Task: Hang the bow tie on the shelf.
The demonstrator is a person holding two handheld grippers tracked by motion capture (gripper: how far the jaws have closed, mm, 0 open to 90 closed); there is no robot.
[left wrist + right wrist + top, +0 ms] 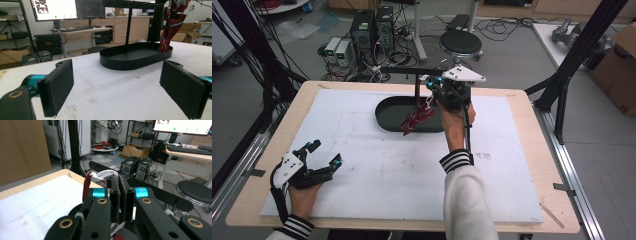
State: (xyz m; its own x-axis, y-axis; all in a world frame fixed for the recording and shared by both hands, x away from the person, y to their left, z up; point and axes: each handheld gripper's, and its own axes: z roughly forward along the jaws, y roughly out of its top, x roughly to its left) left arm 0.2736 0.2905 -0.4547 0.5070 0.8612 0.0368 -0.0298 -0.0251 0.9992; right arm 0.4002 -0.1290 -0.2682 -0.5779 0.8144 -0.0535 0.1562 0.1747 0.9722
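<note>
A dark red patterned ornament (417,119) with a white cord loop (106,173) hangs over the black oval tray (384,120). My right gripper (432,89) holds it from above, jaws shut on the cord (121,195), beside the upright pole (417,90) of the black stand. The stand's crossbar (412,71) runs just behind the gripper (160,192). My left gripper (326,152) rests near the table's front left, open and holding nothing. In the left gripper view its wide-apart pads (116,87) frame the tray (130,63), the pole (128,30) and the hanging ornament (170,27).
A white foam board (362,170) covers the wooden table. Beyond the far edge stand computer towers (372,27), a black stool (460,42) and loose cables. Black frame posts (577,55) rise at both sides, with a cardboard box (619,70) at the right.
</note>
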